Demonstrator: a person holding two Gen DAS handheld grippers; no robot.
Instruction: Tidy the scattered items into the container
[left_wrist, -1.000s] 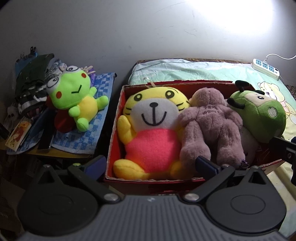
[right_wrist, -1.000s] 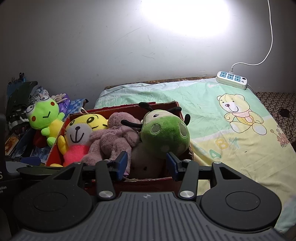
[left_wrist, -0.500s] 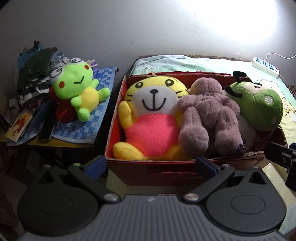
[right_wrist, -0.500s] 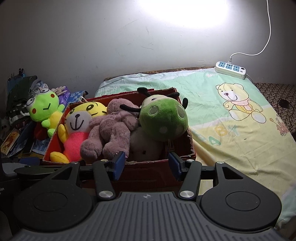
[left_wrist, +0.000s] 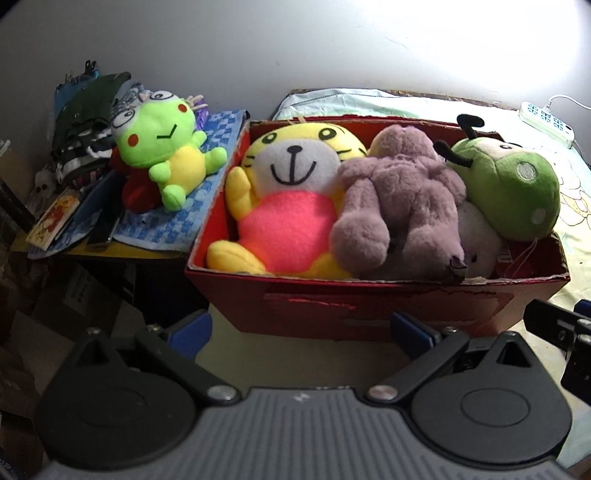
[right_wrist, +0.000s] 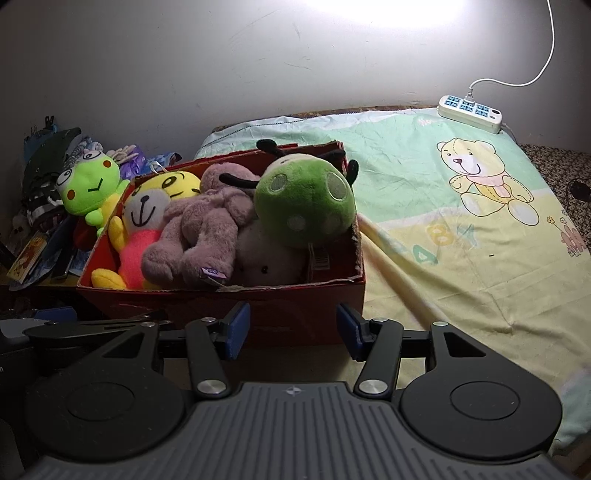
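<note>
The bright green plush frog with yellow belly (left_wrist: 162, 147) lies outside the red cardboard box (left_wrist: 369, 306), upper left of frame, nearer the left gripper (left_wrist: 301, 328), both grippers' jaws spread and empty.

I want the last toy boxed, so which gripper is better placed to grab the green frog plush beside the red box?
Left, probably. The green frog plush lies left of the red box, nearer the open, empty left gripper; the right gripper faces the box's right end.

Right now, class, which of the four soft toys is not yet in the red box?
The green frog: it sits on the blue checked cloth left of the red box.
</note>
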